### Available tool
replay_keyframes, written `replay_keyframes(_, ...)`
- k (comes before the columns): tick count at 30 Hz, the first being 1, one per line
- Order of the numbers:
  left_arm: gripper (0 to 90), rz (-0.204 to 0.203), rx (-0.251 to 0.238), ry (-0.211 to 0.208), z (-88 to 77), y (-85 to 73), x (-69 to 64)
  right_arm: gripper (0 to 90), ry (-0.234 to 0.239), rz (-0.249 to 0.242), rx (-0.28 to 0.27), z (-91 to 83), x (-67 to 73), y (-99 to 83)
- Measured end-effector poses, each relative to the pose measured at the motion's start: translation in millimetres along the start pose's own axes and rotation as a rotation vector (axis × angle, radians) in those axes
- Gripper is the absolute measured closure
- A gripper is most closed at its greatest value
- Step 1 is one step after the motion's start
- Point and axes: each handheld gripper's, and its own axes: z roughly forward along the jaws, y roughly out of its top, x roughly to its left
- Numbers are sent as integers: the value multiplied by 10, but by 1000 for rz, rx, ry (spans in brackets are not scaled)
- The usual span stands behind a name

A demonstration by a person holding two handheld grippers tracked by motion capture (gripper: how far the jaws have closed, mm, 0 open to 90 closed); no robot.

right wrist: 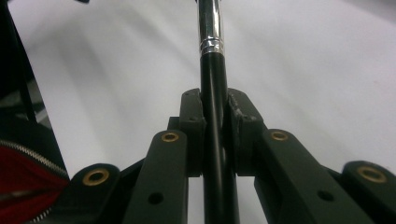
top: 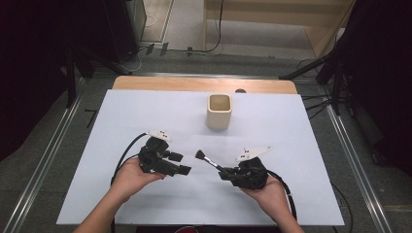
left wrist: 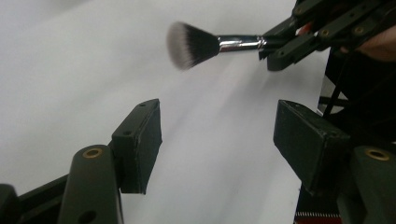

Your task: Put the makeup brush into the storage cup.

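Observation:
A makeup brush with a black handle, a silver ferrule and dark bristles is held above the white sheet. My right gripper is shut on its handle, and the bristles point up and left toward the middle of the table. My left gripper hangs to the left of the brush, open, with nothing between its pads. A beige square cup stands upright behind both grippers, its mouth facing up.
A white sheet covers the wooden table. Metal rails run along both sides of the table. Cables and dark stands lie on the floor behind it. A red item shows at the lower left of the right gripper view.

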Motion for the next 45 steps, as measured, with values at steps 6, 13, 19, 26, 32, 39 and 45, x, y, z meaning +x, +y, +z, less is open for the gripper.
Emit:
replay_keyframes(6,328,-24,-30,-10,9,-29,-29,795,-29,50,-11,123,98,40)
replay_keyframes(13,331,-61,-64,13,43,-87,-49,795,-70,102,-78,160,173,43)
replay_keyframes(19,300,-80,-64,16,83,-93,-63,795,-110,114,-132,149,254,-12)
replay_keyframes(26,296,-114,-82,6,89,-86,-84,795,-122,153,-179,209,328,-110)
replay_keyframes(32,293,-116,-100,2,75,-68,-83,795,-128,186,-234,291,384,-174)
replay_keyframes(39,301,-111,-120,9,84,-62,-105,794,-153,212,-295,400,447,-262)
replay_keyframes(45,299,-127,-124,29,127,-64,-105,794,-137,240,-351,489,510,-313)
